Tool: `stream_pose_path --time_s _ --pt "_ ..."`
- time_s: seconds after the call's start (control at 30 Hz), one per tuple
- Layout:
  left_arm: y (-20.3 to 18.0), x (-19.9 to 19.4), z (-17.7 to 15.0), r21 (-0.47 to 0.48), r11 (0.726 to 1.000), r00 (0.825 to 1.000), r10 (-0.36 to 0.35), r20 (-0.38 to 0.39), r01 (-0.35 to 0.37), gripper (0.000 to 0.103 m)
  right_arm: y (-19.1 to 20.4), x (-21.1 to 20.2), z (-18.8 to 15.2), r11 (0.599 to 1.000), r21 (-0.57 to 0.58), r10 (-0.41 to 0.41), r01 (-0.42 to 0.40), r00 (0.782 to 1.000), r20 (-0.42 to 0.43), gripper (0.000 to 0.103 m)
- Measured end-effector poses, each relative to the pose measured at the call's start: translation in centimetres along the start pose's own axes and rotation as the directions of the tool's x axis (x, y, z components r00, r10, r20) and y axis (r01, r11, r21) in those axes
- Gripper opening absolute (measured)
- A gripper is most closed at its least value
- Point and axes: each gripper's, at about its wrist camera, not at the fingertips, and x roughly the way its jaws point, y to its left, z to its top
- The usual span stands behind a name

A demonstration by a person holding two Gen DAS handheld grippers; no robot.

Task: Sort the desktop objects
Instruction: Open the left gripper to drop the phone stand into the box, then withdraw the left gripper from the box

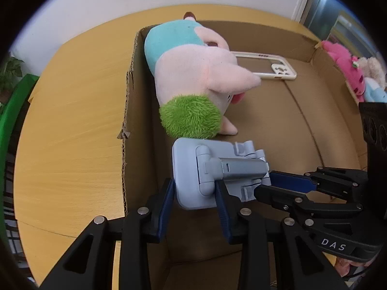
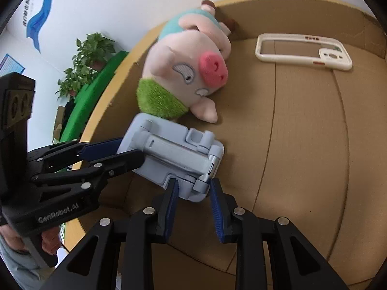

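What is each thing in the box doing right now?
Phone stand: folded flat, held at both ends.
Left hand-held gripper: shut on the stand.
Right hand-held gripper: shut on the stand.
Pig plush: lying on its side.
Phone case: lying flat, empty.
Cardboard box: open.

The cardboard box [image 2: 302, 125] floor lies bare right of the plush pig [image 2: 188, 67]; the phone case [image 2: 304, 50] occupies the far end, the box wall [image 1: 131, 111] bounds the left.
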Motion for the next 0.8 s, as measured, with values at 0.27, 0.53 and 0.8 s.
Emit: stream_pose_path --time_s 0.27,0.53,0.8 --pt "-1.5 1.8 0.3 0.070 0.981 0.976 0.189 -0.104 -0.183 0.009 -0.1 1.1 0.6 0.999 0.032 0.011 -0.010 0.999 -0.048 0.026" --pt "-0.3 -3.6 -1.9 -0.032 0.991 0.988 0.131 0.084 -0.129 0.009 1.3 -4.6 -0.9 0.994 -0.063 -0.076 0.084 0.990 0.121 0.065" --pt "-3.7 -15.9 -10.0 -0.188 0.980 0.801 0.167 0.575 -0.069 0.085 4.5 -14.3 -8.3 0.892 -0.196 -0.293 0.406 0.852 0.433 0.103"
